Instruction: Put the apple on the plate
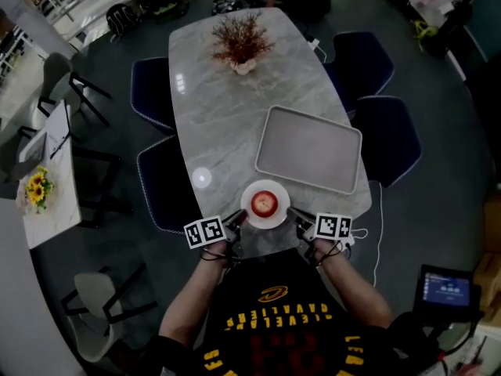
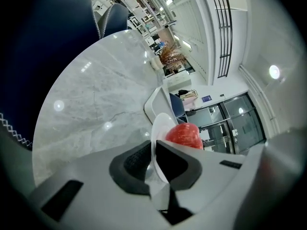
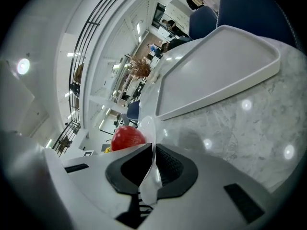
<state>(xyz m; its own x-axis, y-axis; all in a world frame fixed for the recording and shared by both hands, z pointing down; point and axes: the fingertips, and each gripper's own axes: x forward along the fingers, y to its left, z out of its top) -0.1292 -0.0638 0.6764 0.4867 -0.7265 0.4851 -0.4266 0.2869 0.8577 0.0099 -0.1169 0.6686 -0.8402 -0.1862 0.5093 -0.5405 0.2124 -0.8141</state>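
Observation:
A red apple lies on a small white plate at the near end of the marble table. My left gripper is shut on the plate's left rim, and my right gripper is shut on its right rim. In the left gripper view the thin plate edge runs between the dark pads of the left gripper, with the apple just beyond. The right gripper view shows the same: the plate is pinched by the right gripper, and the apple sits behind it.
A large empty grey tray lies just beyond the plate. A vase of dried twigs stands at the table's far end. Dark blue chairs ring the table. A side table with sunflowers stands at the left.

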